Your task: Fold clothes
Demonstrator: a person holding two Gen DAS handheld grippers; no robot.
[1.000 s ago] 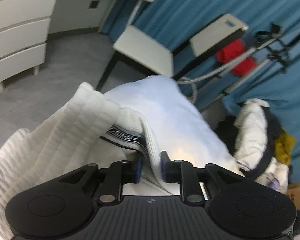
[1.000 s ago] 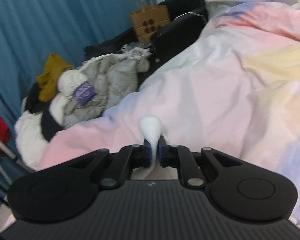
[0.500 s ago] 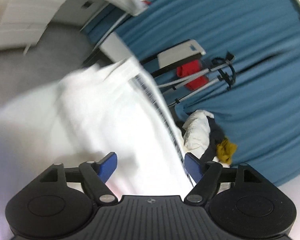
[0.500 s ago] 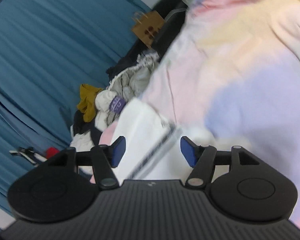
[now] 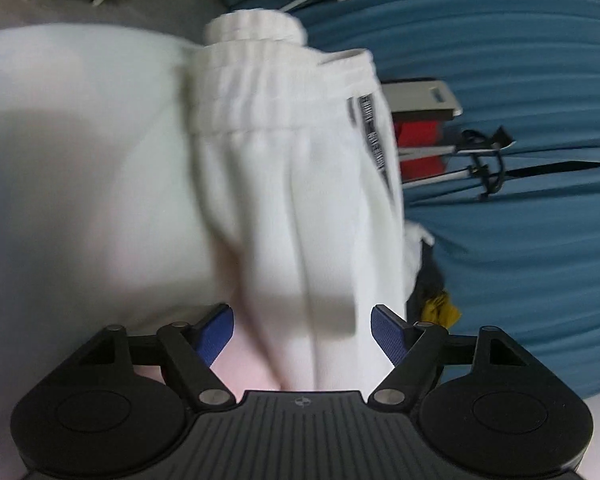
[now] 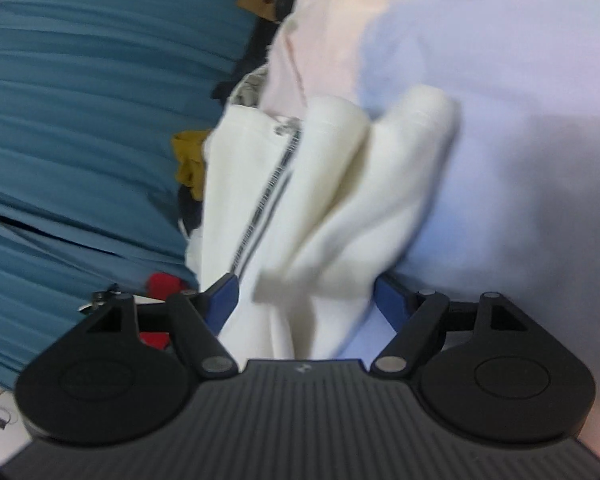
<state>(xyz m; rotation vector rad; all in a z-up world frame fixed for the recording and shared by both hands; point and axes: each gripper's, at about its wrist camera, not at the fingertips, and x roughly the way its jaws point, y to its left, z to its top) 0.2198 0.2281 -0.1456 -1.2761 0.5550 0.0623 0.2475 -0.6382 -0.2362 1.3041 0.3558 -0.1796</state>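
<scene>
Lettered stripe on white trousers — writing blurred, unreadable.

Motion blur smears the white trousers and their side-stripe lettering.

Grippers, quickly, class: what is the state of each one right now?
Left gripper: open, holding nothing; white trousers lie between its fingers.
Right gripper: open, holding nothing.
</scene>
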